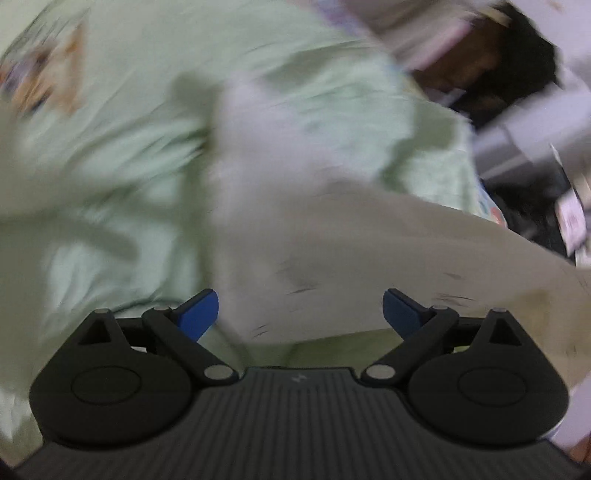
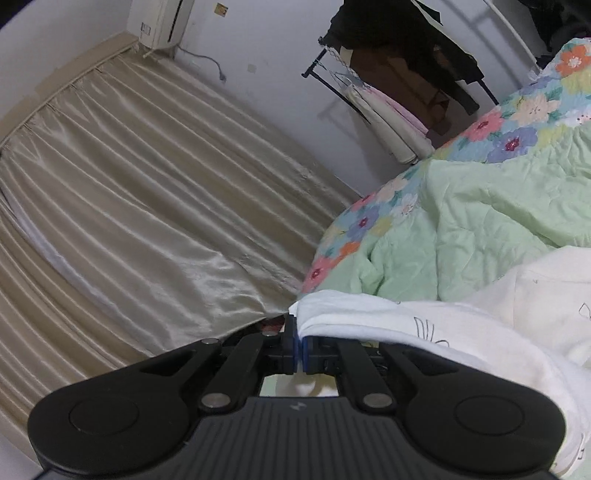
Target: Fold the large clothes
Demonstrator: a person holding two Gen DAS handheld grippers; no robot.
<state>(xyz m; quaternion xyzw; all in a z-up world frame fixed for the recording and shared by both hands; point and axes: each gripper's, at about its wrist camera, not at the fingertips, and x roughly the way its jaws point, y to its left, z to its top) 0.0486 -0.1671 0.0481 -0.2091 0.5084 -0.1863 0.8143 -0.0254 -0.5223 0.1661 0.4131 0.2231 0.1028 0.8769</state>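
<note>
A white garment with thin black line drawings lies on a pale green quilt. My right gripper is shut on a folded edge of it, and the cloth drapes off to the right over the gripper body. In the blurred left wrist view the same garment spreads across the green quilt. My left gripper is open, its blue pads wide apart just above the garment's near edge, holding nothing.
The quilt has a floral border at the bed edge. Beige curtains hang left of the bed. A clothes rack with dark and pale garments stands by the far wall. An air conditioner is mounted high up.
</note>
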